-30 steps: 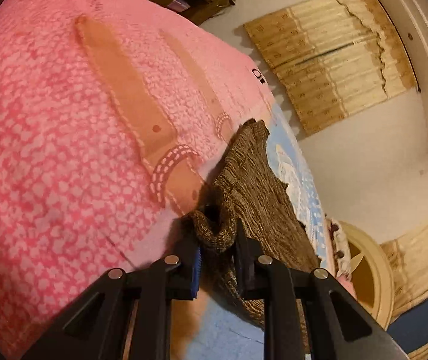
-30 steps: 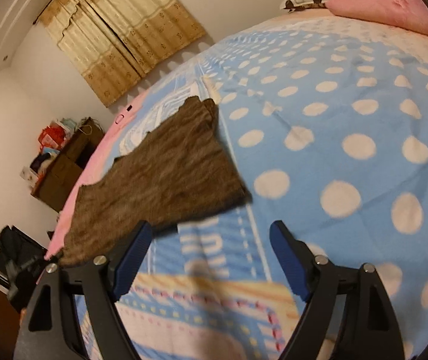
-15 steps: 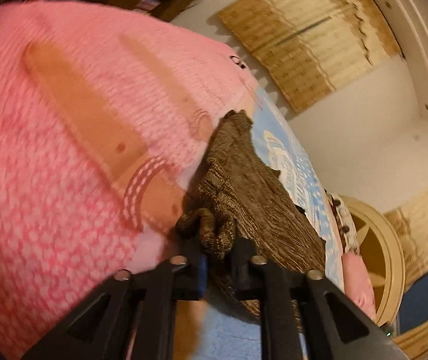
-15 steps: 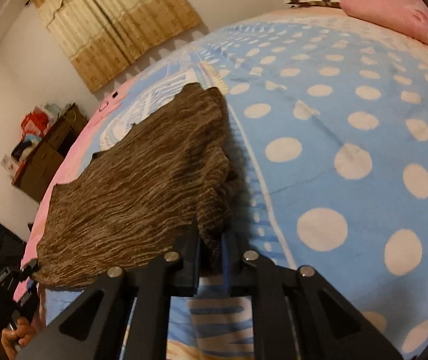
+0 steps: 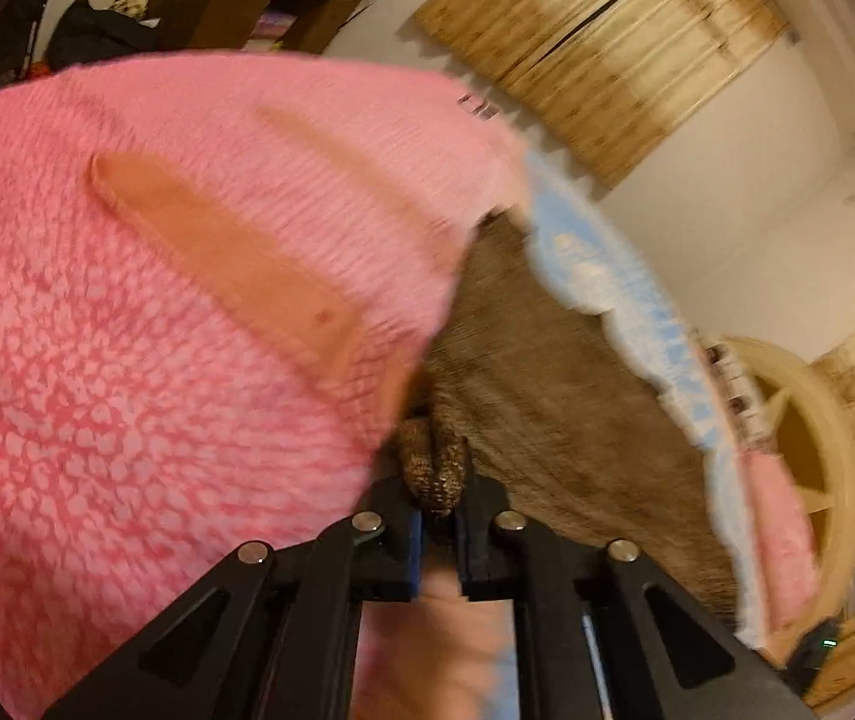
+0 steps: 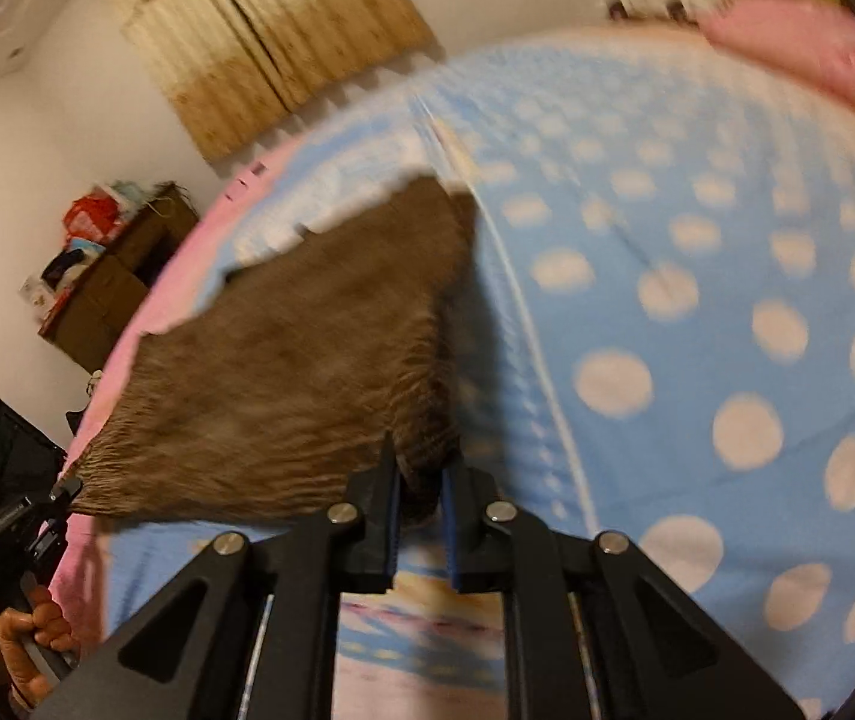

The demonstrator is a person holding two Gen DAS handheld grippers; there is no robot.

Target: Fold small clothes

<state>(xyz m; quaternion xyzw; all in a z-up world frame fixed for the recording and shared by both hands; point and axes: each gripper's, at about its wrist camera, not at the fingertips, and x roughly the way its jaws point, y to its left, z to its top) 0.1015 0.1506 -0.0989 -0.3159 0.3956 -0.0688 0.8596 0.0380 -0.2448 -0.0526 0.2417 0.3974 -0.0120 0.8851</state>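
Note:
A brown knit garment [image 5: 577, 414] lies across the bed, partly on the pink blanket [image 5: 127, 360] and partly on the blue dotted cover [image 6: 697, 300]. My left gripper [image 5: 439, 489] is shut on a bunched corner of its near edge. In the right wrist view the garment [image 6: 307, 372] spreads away to the left. My right gripper [image 6: 421, 474] has the other near corner pinched between its pads, and its jaws are opening slightly. The left gripper [image 6: 37, 516] also shows there at the garment's far left corner, held by a hand [image 6: 31, 630]. Both views are motion-blurred.
Beige curtains [image 6: 271, 42] hang on the wall behind the bed. A wooden shelf unit [image 6: 115, 276] with clutter stands by the bed's far side. A pink pillow [image 6: 817, 54] and a round headboard [image 5: 811, 438] sit at the head end.
My right gripper went from wide open above the cover to closed on the garment's corner. The left gripper tightened on its bunched corner and rolled. The near edge now stretches between them.

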